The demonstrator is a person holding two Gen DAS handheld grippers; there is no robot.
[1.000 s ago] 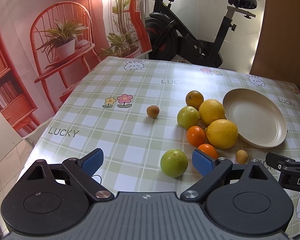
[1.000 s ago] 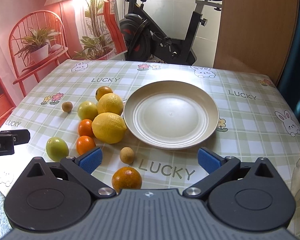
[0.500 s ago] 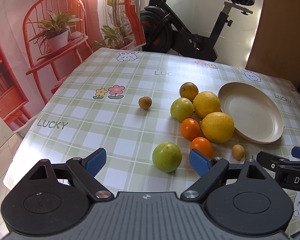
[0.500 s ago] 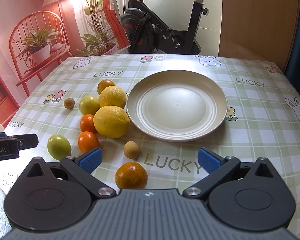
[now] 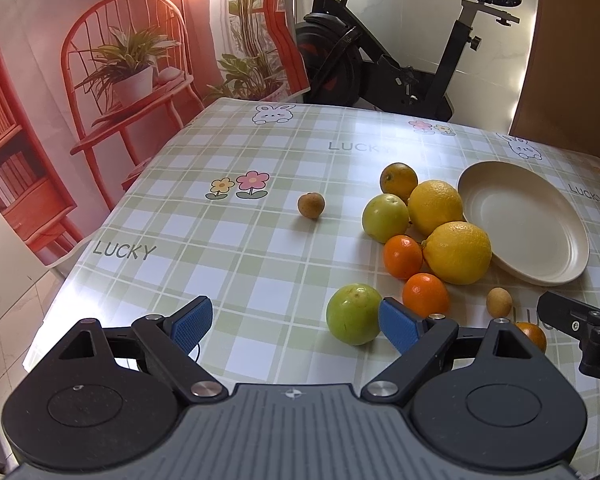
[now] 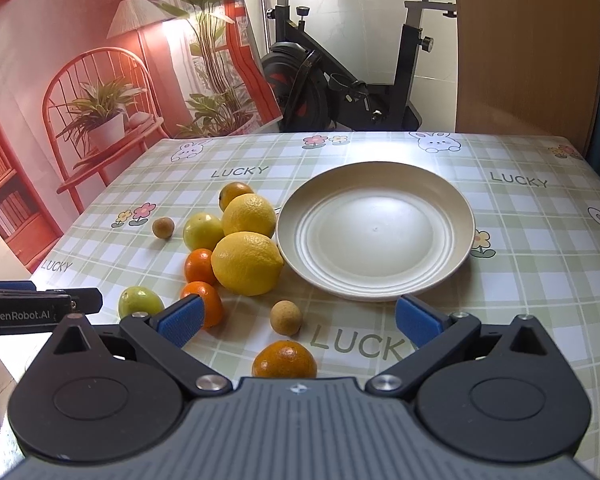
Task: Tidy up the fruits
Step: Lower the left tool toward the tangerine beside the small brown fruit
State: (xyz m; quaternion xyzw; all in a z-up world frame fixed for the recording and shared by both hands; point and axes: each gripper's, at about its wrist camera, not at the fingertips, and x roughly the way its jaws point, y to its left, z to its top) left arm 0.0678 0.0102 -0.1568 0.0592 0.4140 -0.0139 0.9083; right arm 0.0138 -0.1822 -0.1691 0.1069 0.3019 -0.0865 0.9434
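A cream plate [image 6: 440, 268] lies bare on the checked tablecloth [image 5: 240, 264], and it shows at the right of the left wrist view too, plate [image 5: 556, 276]. Left of it cluster two lemons [image 6: 247, 263], several small oranges [image 6: 200, 266] and a yellow-green fruit [image 6: 203, 231]. A green fruit [image 5: 353, 314] rests just inside the right finger of my open left gripper [image 5: 296, 324], untouched. My right gripper [image 6: 298, 320] is open above a small brown fruit [image 6: 286, 317] and an orange [image 6: 285, 360]. Another brown fruit [image 5: 311, 205] sits apart.
An exercise bike [image 6: 340, 76] stands beyond the table's far edge, next to a wooden panel [image 6: 524, 48]. A red printed backdrop [image 5: 80, 80] hangs at the left. The table's left edge drops to a tiled floor [image 5: 8, 312].
The right wrist view has tipped upward, so the plate and fruits sit lower in it. The left view shifted slightly between frames; no fruit has moved.
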